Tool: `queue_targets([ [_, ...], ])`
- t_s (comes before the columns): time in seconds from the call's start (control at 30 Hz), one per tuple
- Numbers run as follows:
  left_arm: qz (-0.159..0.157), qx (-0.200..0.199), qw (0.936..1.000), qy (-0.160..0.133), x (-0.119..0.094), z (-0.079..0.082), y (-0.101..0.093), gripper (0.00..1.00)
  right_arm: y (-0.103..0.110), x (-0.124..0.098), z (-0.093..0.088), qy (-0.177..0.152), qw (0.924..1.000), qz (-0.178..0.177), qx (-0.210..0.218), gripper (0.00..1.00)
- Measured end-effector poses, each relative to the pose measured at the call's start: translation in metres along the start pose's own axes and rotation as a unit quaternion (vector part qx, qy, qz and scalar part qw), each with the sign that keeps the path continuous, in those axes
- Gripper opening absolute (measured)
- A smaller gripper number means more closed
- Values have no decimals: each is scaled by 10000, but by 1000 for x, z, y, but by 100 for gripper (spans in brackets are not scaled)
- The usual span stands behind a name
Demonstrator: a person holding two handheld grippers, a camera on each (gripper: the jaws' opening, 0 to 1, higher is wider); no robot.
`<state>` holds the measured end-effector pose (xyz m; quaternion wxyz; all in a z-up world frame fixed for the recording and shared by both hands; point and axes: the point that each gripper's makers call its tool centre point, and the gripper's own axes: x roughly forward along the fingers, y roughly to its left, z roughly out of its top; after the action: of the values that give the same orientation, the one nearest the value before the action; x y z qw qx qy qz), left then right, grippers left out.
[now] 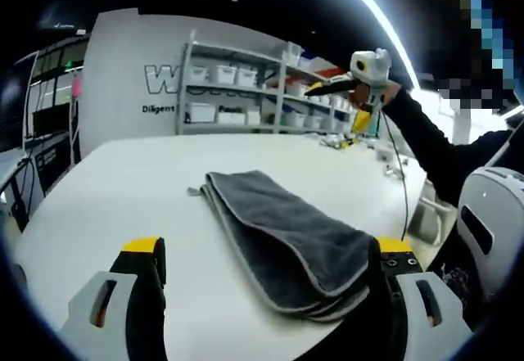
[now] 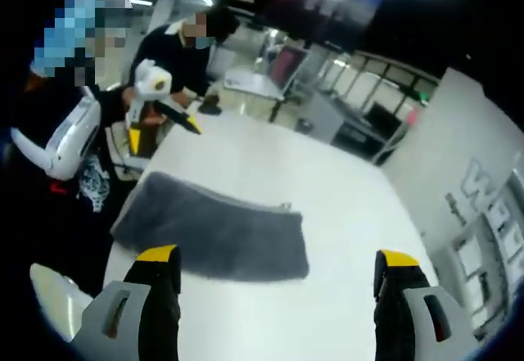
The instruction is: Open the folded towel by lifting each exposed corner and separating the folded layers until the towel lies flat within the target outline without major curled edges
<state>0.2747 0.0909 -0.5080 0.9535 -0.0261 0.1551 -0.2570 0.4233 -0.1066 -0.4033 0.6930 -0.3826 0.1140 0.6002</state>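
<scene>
The towel point(image 1: 278, 242) point(image 2: 214, 228), grey, plush and folded into a long layered rectangle with a paler hem, lies on the smooth white table point(image 1: 123, 189) point(image 2: 344, 205). The left gripper point(image 1: 262, 291) and right gripper point(image 2: 278, 295) hover above it, yellow-tipped jaws spread wide, holding nothing.

— Where do we see the towel point(image 1: 282, 242)?
— On the table point(image 1: 123, 189), lower centre of the left gripper view, between our jaws; shelves point(image 1: 246, 91) stand behind it, top centre.
— And the right gripper view?
— There the towel point(image 2: 217, 230) lies centre-left on the table point(image 2: 327, 205), with a person point(image 2: 176, 54) behind, upper left.
</scene>
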Motion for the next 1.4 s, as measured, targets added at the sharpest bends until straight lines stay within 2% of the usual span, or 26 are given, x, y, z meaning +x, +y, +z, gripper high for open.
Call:
queue_targets([
  [0.13,77,-215,9997,-129,0,2,-4,100,-5,9,5,96,9997,168,-155,100],
  [0.23,109,-298,9994,-104,1,-4,-7,100,-8,15,5,204,9986,388,-291,100],
  [0.3,269,-729,9969,-152,3,-11,-2,100,-14,20,3,382,9969,535,-431,100],
  [0.4,275,-1261,9916,-118,5,-21,1,99,-24,29,3,544,9951,654,-506,100],
  [0.43,174,-1356,9905,-119,5,-21,-2,99,-28,31,5,567,9948,679,-511,100],
  [0.63,93,-1478,9889,70,5,-28,-10,96,-42,46,9,750,9912,960,-520,100],
  [0.7,60,-1959,9806,36,7,-31,-15,96,-48,54,10,828,9898,1025,-548,99],
  [0.87,-88,-2779,9606,-29,8,-35,-23,93,-57,70,11,967,9861,1250,-512,98],
  [0.93,-181,-2864,9579,9,9,-38,-26,93,-58,77,10,1017,9844,1332,-544,98],
  [1.1,-80,-3054,9522,-31,8,-45,-22,88,-59,91,11,1085,9807,1473,-685,97],
  [1.17,-42,-3066,9518,19,9,-50,-22,86,-60,97,12,1103,9795,1527,-715,95],
  [1.23,-89,-3067,9517,67,10,-53,-25,80,-64,104,13,1112,9783,1581,-743,92],
  [1.3,-81,-2948,9554,174,11,-57,-27,78,-66,113,12,1149,9767,1671,-707,89],
  [1.4,-173,-3038,9523,219,11,-59,-33,73,-69,125,11,1206,9754,1714,-681,87],
])
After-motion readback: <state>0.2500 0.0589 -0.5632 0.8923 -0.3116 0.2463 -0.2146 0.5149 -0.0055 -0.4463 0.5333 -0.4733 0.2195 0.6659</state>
